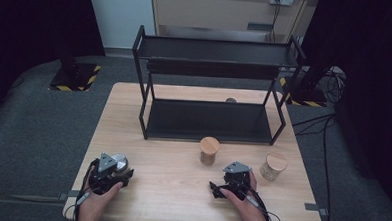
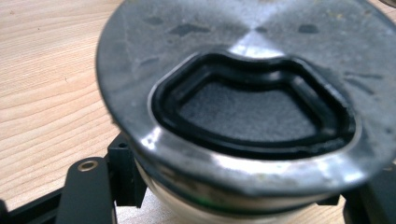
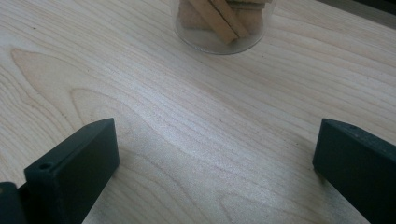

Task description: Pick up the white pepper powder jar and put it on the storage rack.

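Near table edge: left gripper pinches a metal-lidded jar between its jaws, low over the wooden table; whether the jar is lifted or resting, I cannot tell. Right gripper rests with jaws spread wide, nothing between them. Mid-table: two cork-lidded jars, one just ahead of the right gripper, the other toward the right edge. Far side: black two-tier rack, both shelves apparently bare. Judgement: if shelving is intended, nothing is placed yet.
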`<state>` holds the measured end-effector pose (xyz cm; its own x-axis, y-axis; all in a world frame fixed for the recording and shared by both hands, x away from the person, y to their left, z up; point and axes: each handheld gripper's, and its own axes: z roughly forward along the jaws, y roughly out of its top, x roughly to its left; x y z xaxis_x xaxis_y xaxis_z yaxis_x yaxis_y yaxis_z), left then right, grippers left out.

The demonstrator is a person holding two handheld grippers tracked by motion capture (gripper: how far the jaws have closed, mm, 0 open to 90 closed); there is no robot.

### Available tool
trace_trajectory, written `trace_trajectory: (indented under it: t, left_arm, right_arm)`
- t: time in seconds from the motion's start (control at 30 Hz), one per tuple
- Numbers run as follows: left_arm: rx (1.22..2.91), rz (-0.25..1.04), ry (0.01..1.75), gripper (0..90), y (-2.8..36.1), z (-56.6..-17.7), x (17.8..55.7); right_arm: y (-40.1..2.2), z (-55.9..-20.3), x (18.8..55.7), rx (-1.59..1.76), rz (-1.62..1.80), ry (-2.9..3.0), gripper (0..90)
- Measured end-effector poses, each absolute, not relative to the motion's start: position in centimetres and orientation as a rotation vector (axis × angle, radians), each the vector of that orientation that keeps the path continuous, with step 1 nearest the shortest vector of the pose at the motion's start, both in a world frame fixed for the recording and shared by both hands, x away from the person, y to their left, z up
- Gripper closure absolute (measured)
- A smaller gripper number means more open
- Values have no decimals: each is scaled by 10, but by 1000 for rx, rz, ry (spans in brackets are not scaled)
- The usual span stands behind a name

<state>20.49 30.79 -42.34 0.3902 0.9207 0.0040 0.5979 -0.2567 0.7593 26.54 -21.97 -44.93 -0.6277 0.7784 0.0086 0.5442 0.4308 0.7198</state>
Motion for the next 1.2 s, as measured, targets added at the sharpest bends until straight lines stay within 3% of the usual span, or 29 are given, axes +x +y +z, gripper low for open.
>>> trace_trajectory:
  t: [0.63, 1.2]
  left_arm:
    - [1993, 626, 1276, 293, 291, -411, 203]
    - [2026, 611, 1233, 293, 265, -403, 224]
  right_arm:
    - [-220, -449, 265, 1136, 1010, 2363, 4]
    - [-220, -449, 265, 1136, 1009, 2363, 4]
